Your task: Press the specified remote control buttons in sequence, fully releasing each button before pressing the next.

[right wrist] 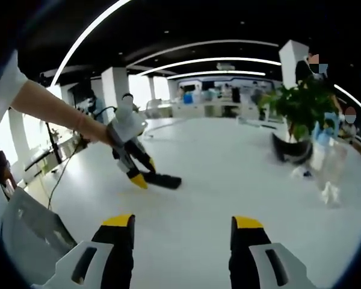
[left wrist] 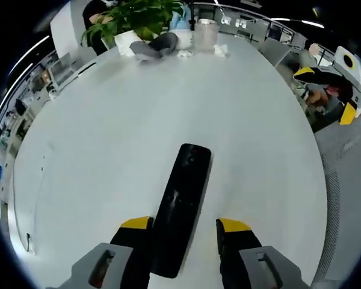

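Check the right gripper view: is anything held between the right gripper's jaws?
No. The right gripper hangs open over bare white table, with the long black remote control farther off at the left gripper.

Honestly I can't read a single word, number or logo from here. The black remote on the white table shows me a plain dark face, its button markings too small and blurry. Same story for the far wall screens: just a glow.

glossy black plastic remote lies on a smooth, seemingly matt white table.
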`<state>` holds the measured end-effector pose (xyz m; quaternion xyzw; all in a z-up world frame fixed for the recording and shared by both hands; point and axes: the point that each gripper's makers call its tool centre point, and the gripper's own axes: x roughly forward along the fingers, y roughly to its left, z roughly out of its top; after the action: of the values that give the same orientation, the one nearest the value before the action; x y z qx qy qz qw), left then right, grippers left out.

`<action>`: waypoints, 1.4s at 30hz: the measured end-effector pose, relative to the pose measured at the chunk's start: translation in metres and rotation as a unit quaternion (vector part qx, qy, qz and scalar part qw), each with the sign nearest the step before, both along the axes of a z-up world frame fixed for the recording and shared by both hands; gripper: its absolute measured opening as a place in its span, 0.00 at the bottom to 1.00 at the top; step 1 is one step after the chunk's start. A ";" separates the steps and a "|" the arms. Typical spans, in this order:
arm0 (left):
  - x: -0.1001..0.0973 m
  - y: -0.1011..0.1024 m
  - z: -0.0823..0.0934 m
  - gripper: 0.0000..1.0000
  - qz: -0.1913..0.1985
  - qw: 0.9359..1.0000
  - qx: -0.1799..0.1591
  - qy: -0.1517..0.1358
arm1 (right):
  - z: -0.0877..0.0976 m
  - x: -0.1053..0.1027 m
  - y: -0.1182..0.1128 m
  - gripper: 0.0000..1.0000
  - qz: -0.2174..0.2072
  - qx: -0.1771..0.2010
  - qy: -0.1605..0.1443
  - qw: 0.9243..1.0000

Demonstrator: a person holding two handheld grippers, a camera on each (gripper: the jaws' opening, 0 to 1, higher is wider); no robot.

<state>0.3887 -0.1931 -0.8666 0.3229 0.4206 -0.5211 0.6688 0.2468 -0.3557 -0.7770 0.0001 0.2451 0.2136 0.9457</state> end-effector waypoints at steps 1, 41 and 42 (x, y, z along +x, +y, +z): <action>0.000 0.000 0.000 0.36 -0.001 1.000 0.001 -0.001 | 0.000 0.000 0.000 0.63 0.000 0.000 0.000 1.000; -0.019 0.005 0.001 0.24 -0.052 0.998 0.030 -0.002 | 0.000 -0.003 0.003 0.61 0.004 -0.012 0.007 1.000; -0.019 0.005 0.001 0.24 -0.051 0.998 0.030 -0.002 | 0.000 -0.003 0.003 0.61 0.005 -0.012 0.007 1.000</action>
<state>0.3693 -0.1886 -0.8657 0.3651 0.4177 -0.5413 0.6318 0.2436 -0.3530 -0.7774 -0.0111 0.2543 0.2152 0.9428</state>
